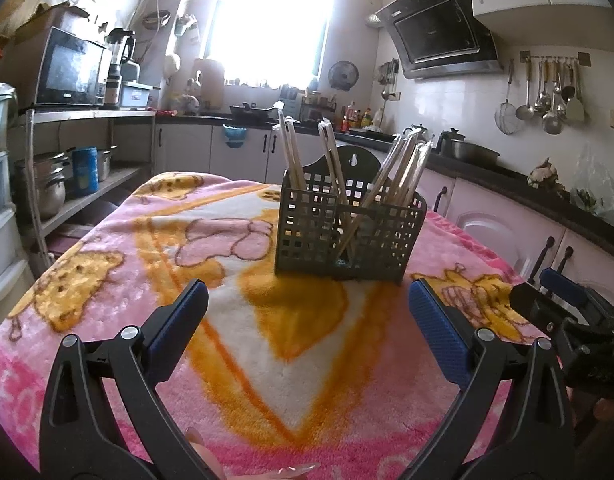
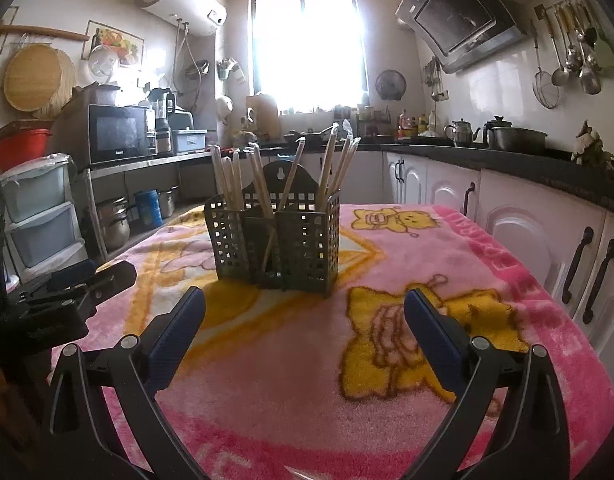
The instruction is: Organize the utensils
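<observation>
1. The left claw (image 1: pixel 307 300) is wide open. Nothing is between its two blue pads (image 1: pixel 437 332).
2. The right claw (image 2: pixel 303 308) is wide open too, and it holds nothing.
3. Both claws hang over a surface covered with a fluffy pink blanket (image 2: pixel 291 392) with yellow cartoon animals on it.
4. A dark green holder (image 1: pixel 347 232) with little square holes stands upright on the blanket. It is straight ahead of the left claw, a bit to the right, and well apart from the pads.
5. From the right wrist view the same holder (image 2: pixel 279 240) is ahead of the right claw and a bit to the left. It is not touching the claw.
6. Many chopsticks (image 1: pixel 403 168) in clear wrappers stand in the holder. They lean out in different ways, some left and some right.
7. The chopsticks (image 2: pixel 263 184) are split among the holder's compartments.
8. The right claw (image 1: pixel 563 304) also shows at the right edge of the left wrist view, beside the left claw and near the blanket's edge.
9. The left claw (image 2: pixel 87 284) shows at the left edge of the right wrist view.
</observation>
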The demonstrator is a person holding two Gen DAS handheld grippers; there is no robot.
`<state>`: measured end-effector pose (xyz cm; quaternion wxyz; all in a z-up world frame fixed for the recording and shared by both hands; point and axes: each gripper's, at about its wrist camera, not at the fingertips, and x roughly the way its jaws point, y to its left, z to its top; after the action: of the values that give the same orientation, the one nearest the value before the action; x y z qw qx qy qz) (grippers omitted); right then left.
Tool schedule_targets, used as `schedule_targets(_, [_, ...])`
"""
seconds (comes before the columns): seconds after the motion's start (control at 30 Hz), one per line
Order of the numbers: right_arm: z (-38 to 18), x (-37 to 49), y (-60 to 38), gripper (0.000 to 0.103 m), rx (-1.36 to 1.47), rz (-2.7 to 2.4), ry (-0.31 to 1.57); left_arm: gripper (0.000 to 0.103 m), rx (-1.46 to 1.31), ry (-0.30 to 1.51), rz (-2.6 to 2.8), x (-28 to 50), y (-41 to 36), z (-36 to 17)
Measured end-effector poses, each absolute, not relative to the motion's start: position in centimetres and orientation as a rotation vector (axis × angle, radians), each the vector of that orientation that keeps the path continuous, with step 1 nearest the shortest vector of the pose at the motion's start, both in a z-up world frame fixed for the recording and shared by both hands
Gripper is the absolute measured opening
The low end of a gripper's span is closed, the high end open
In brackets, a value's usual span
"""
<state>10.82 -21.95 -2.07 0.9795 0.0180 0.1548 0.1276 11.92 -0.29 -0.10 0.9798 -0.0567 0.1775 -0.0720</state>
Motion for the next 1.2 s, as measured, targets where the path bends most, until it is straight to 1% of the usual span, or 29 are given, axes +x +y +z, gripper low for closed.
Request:
schedule_targets(0.33, [-2.50, 11.35, -22.03, 0.097, 0.048, 0.258, 0.352, 0.092, -0.105, 0.359, -0.142, 11.85, -0.48, -0.16])
schedule_targets(1.2, [-2.57, 11.41, -22.03, 0.097, 0.048, 0.260, 0.349, 0.092, -0.102, 0.361, -0.140, 11.87, -0.51, -0.17])
